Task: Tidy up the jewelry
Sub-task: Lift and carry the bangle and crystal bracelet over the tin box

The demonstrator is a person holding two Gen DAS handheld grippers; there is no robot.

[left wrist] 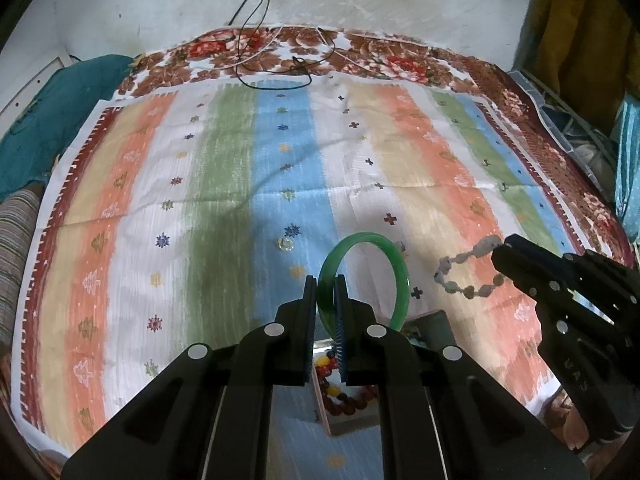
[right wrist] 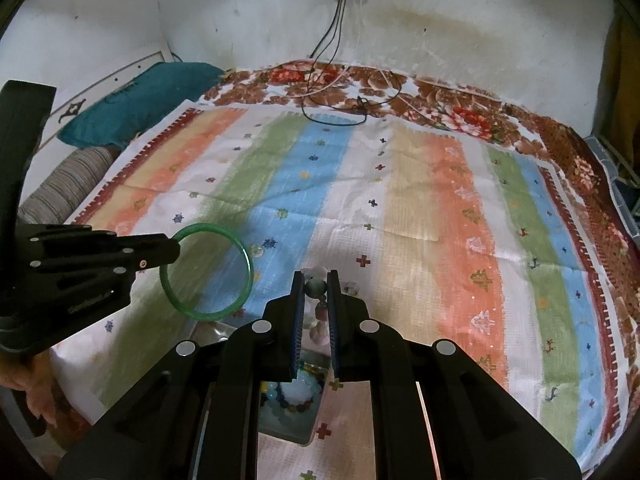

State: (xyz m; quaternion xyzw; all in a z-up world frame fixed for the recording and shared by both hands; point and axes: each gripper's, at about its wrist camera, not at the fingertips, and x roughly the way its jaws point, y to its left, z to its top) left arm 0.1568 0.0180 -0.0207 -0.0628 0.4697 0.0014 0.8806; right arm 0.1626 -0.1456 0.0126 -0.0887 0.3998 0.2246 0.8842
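Green bangle (left wrist: pixel 362 276) pinched in left gripper (left wrist: pixel 325 292), pale bead bracelet (left wrist: pixel 466 270) clamped in right gripper (right wrist: pixel 316 284), both aloft over striped bedspread (left wrist: pixel 200 184); tray (left wrist: pixel 434 320) below already stocked with beads; placement apparently pending.

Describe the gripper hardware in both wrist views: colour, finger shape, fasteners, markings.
Both are matte black. The left gripper and right gripper each have two flat, narrow fingers lined inside with blue ribbed pads, on angular linkage arms with round silver pivot fasteners. Seen side-on, the bodies carry small silver screws and faint embossed lettering, too blurred to read. No cables or sleeves visible.
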